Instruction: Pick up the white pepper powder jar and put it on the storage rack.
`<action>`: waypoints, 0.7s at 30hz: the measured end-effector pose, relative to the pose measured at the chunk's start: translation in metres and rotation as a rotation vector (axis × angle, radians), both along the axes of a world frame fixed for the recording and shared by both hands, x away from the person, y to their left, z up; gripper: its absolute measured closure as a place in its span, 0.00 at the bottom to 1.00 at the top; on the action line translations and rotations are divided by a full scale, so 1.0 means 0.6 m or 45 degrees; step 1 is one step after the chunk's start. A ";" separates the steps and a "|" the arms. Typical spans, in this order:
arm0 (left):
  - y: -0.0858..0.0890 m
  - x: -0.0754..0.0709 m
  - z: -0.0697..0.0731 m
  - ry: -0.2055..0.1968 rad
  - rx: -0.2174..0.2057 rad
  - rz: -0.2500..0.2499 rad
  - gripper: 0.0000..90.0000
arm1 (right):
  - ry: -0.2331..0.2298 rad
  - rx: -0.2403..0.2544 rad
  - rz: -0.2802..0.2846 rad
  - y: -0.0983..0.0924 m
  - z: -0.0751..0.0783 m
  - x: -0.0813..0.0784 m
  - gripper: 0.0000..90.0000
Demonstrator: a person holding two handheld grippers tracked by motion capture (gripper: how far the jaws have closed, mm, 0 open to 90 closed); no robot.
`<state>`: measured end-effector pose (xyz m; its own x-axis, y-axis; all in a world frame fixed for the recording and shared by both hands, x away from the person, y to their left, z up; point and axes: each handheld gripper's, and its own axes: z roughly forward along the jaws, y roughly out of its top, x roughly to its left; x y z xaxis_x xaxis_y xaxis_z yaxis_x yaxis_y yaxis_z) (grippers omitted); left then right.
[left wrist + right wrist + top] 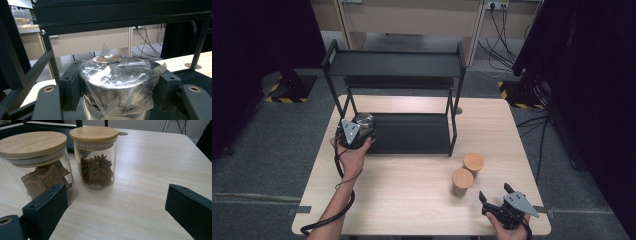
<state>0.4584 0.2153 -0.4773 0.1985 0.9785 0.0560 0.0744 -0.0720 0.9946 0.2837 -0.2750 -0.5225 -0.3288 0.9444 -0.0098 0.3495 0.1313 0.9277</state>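
My left gripper [363, 126] is shut on a round jar [365, 121] wrapped in clear plastic film. It holds the jar at the left end of the lower shelf [412, 134] of a black two-level rack. In the left gripper view the wrapped jar [115, 77] is pressed between both black pads [71, 87], under the rack's upper shelf [120, 15]. My right gripper [495, 192] stands open near the table's front right corner, with nothing between its fingers. It faces two glass jars with wooden lids, one holding bark pieces [35, 165] and one holding star anise [95, 157].
The two lidded jars [462, 181] [473, 163] stand close together right of the rack's front post [454, 125]. The rack's top shelf [394, 63] is bare. Pale table surface [402, 200] lies between my hands. Cables and dark stands sit on the floor beyond.
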 end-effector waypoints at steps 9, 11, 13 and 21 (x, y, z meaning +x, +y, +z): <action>-0.003 0.009 -0.015 0.023 0.017 0.002 0.38 | -0.001 -0.004 0.003 0.001 0.000 0.000 0.05; -0.003 0.011 -0.019 0.026 0.019 0.001 0.38 | -0.001 -0.002 0.003 0.000 0.000 0.000 0.05; -0.004 0.012 -0.023 0.029 0.017 0.000 0.38 | -0.001 -0.001 0.004 0.000 0.000 0.000 0.05; -0.004 0.015 -0.036 0.053 0.021 0.000 0.38 | -0.001 -0.001 0.004 0.000 0.000 0.000 0.05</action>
<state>0.4673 0.2128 -0.4991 0.2011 0.9775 0.0638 0.1154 -0.0883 0.9894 0.2835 -0.2749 -0.5225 -0.3319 0.9433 -0.0109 0.3480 0.1332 0.9280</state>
